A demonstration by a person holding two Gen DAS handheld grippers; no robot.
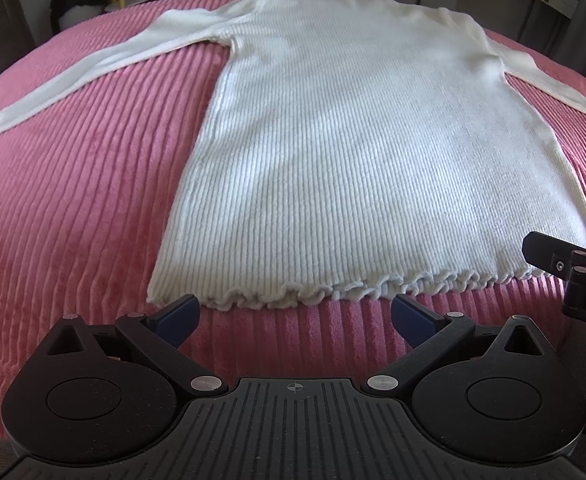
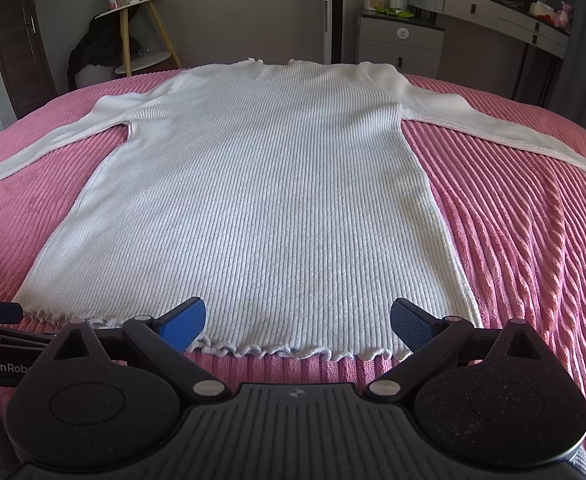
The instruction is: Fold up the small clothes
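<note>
the ribbed sweater [image 2: 253, 200] is white all over, its fine knit ribs running lengthwise, with a wavy ruffled hem. the corduroy bedspread [image 2: 513, 240] under it is pink with raised stripes. the left gripper [image 1: 295, 314] and right gripper [image 2: 298, 322] are black with blue pads. beyond the sweater's collar, a grey drawer unit [image 2: 401, 40] has a white round knob, and a side table [image 2: 141, 28] has yellow wooden legs.

Bedroom. Pink ribbed bedspread [image 2: 513, 240] on bed. Grey wall [image 2: 233, 8] behind; wooden-legged side table [image 2: 141, 32] far left, grey dresser [image 2: 401, 44] and vanity [image 2: 493, 8] right. Daylight patches.
</note>
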